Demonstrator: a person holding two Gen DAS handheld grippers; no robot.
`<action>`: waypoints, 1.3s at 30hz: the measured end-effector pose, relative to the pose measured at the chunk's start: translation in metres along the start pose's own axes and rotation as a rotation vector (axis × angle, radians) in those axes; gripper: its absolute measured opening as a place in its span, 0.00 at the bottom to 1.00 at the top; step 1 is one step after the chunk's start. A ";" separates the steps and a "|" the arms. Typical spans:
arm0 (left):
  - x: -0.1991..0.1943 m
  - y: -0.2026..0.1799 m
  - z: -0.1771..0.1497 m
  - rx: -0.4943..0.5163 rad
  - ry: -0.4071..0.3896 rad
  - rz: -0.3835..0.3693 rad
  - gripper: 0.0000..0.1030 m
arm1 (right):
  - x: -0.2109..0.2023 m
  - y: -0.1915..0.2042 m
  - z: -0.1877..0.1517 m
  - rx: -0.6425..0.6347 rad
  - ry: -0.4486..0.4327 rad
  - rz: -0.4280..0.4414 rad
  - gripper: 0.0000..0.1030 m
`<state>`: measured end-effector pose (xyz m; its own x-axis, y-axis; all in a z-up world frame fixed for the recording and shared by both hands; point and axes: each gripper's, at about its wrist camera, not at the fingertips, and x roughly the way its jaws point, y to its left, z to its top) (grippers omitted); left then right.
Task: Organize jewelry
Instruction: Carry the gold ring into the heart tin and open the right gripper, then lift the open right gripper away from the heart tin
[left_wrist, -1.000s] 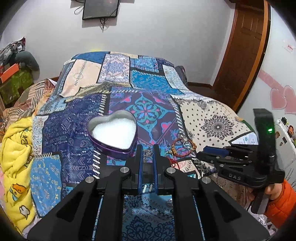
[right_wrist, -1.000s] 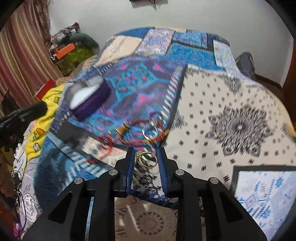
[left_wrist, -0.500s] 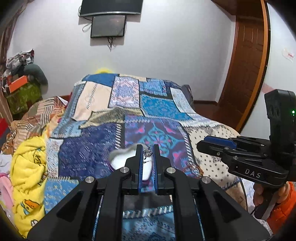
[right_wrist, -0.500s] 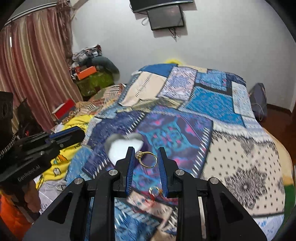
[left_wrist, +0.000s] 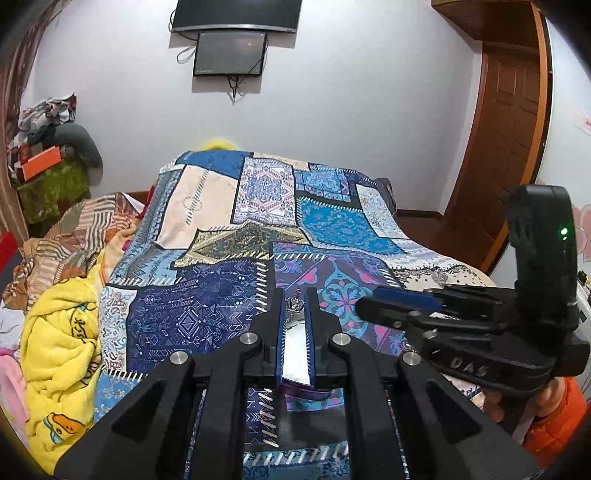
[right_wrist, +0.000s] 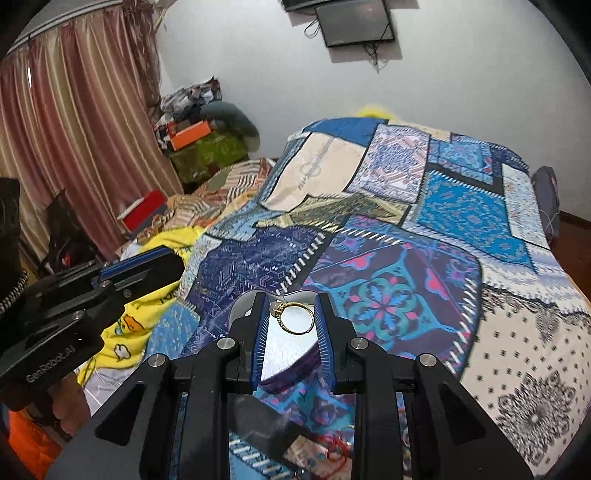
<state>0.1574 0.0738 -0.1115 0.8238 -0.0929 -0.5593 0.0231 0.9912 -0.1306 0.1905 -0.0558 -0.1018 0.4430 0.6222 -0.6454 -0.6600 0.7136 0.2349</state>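
In your left wrist view, the left gripper (left_wrist: 295, 301) has risen above the heart-shaped tin (left_wrist: 295, 354), now showing white lining between its nearly closed jaws, which pinch a small silver charm (left_wrist: 295, 304). In your right wrist view, the right gripper (right_wrist: 291, 314) now hangs over that tin (right_wrist: 291, 354), jaws narrowly parted, clamping a thin gold ring (right_wrist: 295, 317).

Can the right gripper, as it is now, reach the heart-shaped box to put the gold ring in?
Probably yes: the right gripper holds the gold ring over the open heart-shaped box, nothing between.
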 end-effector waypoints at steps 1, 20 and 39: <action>0.003 0.002 0.000 -0.002 0.006 -0.002 0.08 | 0.004 0.001 0.000 -0.007 0.010 0.001 0.22; 0.056 0.020 -0.019 -0.025 0.136 -0.035 0.08 | 0.054 0.001 -0.008 -0.093 0.140 -0.016 0.22; 0.042 0.026 -0.012 -0.047 0.117 0.026 0.29 | 0.038 0.005 -0.002 -0.112 0.124 -0.075 0.40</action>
<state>0.1857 0.0947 -0.1477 0.7521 -0.0804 -0.6542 -0.0260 0.9881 -0.1513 0.2029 -0.0292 -0.1260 0.4202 0.5191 -0.7443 -0.6942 0.7121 0.1048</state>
